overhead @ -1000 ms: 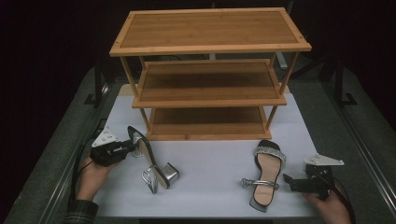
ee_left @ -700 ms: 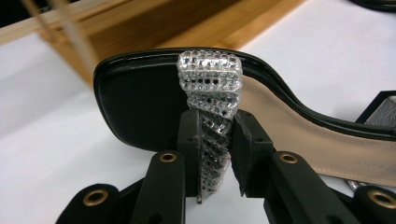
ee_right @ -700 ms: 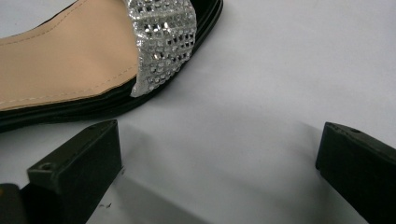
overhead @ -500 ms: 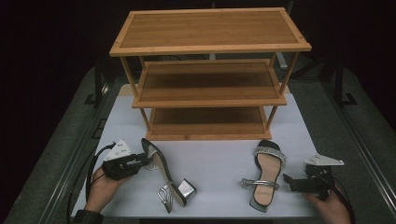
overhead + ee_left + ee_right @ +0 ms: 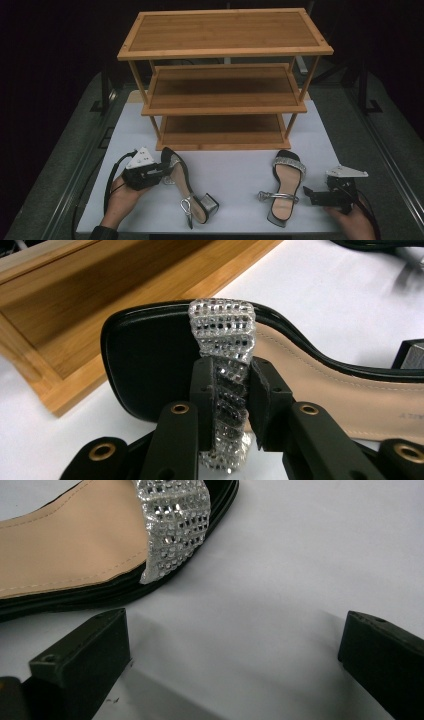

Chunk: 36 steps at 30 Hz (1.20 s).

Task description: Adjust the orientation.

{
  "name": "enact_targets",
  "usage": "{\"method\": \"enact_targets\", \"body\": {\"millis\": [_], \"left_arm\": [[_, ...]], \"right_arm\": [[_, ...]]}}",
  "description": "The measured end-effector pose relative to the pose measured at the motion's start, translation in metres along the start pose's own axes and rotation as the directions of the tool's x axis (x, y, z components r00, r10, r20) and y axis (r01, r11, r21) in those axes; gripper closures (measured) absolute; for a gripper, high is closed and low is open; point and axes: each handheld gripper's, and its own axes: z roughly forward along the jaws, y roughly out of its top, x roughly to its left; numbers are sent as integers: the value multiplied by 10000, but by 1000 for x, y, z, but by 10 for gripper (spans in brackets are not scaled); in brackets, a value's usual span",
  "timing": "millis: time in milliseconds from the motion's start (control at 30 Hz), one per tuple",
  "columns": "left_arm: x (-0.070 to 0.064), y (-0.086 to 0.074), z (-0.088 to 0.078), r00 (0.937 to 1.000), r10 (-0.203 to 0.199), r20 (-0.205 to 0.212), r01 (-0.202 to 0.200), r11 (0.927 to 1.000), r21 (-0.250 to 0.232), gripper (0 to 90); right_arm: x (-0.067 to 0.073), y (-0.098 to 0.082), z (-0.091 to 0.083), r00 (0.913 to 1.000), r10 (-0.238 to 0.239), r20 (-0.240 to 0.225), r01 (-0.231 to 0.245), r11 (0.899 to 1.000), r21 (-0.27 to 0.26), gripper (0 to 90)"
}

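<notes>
Two black heeled sandals with sparkly silver straps lie on the white table in front of a three-tier bamboo shoe rack (image 5: pixel 225 85). My left gripper (image 5: pixel 162 172) is shut on the toe strap (image 5: pixel 225 340) of the left sandal (image 5: pixel 186 187), which lies on its side with its silver block heel toward the front edge. The right sandal (image 5: pixel 285 185) stands flat at the right. Just to its right my right gripper (image 5: pixel 309 194) rests on the table, jaws wide open with nothing between them. In the right gripper view that sandal's toe strap (image 5: pixel 175 520) shows ahead of the open jaws.
The rack's three shelves are bare; its lowest shelf (image 5: pixel 222 131) sits just behind the sandals. The white mat (image 5: pixel 235 172) lies between the two shoes. Dark rails run along both table sides.
My left gripper has dragged the left sandal to the right and a little toward the front, and the shoe has swung round with its heel nearer the front edge. The right gripper and right sandal have kept still.
</notes>
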Motion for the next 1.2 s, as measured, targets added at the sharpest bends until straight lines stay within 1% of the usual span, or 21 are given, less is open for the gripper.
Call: {"method": "enact_targets", "body": {"millis": [167, 200, 267, 333, 367, 400, 433, 500, 533, 733, 833, 867, 900, 933, 1000, 1033, 1067, 1100, 1133, 1167, 1200], "left_arm": [[3, 6, 12, 10000, -39, 8, 39, 10000, 52, 752], [4, 7, 14, 10000, -52, 13, 53, 10000, -44, 752], [4, 11, 21, 10000, 60, -12, -60, 10000, 66, 770], [5, 15, 33, 10000, 53, 39, -54, 9999, 148, 787], [6, 15, 38, 10000, -1, 37, 0, 9999, 117, 821], [6, 15, 38, 10000, -1, 37, 0, 9999, 117, 834], [8, 16, 48, 9997, -54, 218, 49, 9997, 222, 854], [9, 16, 51, 9993, -190, 314, 185, 9997, 172, 855], [9, 17, 53, 9994, -160, 321, 156, 9998, 134, 854], [8, 19, 47, 9998, -143, 143, 143, 9999, 15, 846], [-2, 23, 37, 9983, -117, 570, 130, 9997, -219, 794], [-2, 23, 37, 9983, -117, 570, 130, 9997, -219, 768], [-6, 24, 35, 9974, -54, 719, 74, 9996, -275, 768], [-11, 25, 33, 9962, 21, 872, 7, 9995, -312, 719], [-19, 26, 29, 9916, 238, 1274, -180, 9988, -463, 700], [-28, 25, 25, 9868, 213, 1604, -111, 9979, -642, 672], [-28, 25, 25, 9868, 213, 1604, -111, 9979, -642, 659], [-31, 25, 23, 9836, 252, 1786, -126, 9974, -713, 659], [-39, 25, 19, 9771, 193, 2118, -8, 9962, -869, 633], [-39, 25, 19, 9771, 193, 2118, -8, 9962, -869, 624], [-42, 25, 18, 9718, 186, 2351, 33, 9957, -923, 624]], "right_arm": [[0, 0, 0, 10000, 2, 0, -2, 10000, -3, 0], [0, 0, 0, 10000, 3, 0, -3, 10000, -3, 0], [0, 0, 0, 10000, 3, 0, -3, 10000, -1, 0], [0, 0, 0, 10000, 1, -1, -1, 10000, -3, 0], [0, 0, 0, 10000, 2, 0, -2, 10000, -5, 0], [0, 0, 0, 10000, 2, 0, -2, 10000, -5, 0], [0, 0, 0, 10000, 5, -1, -5, 10000, -6, 0], [0, 0, 0, 10000, 14, -4, -14, 10000, -6, 0], [0, 0, 0, 10000, 0, 2, 0, 10000, -11, 0], [0, 0, 0, 10000, 8, -3, -8, 10000, -10, 0], [0, 0, 0, 10000, 4, -1, -4, 10000, -16, 0], [0, 0, 0, 10000, 4, -1, -4, 10000, -16, 0], [0, 0, 0, 10000, 4, -1, -4, 10000, -10, 0], [0, 0, 0, 10000, 5, -1, -5, 10000, -12, 0], [0, 0, 0, 10000, 6, -1, -6, 10000, -12, 0], [0, 0, 0, 10000, 6, -1, -6, 10000, -11, 0], [0, 0, 0, 10000, 6, -1, -6, 10000, -11, 0], [0, 0, 0, 10000, 8, -3, -8, 10000, -7, 0], [0, 0, 0, 10000, 4, -4, -3, 10000, 21, 0], [0, 0, 0, 10000, 4, -4, -3, 10000, 21, 0], [0, 0, 0, 10000, 21, -9, -21, 10000, 6, 0]]}}
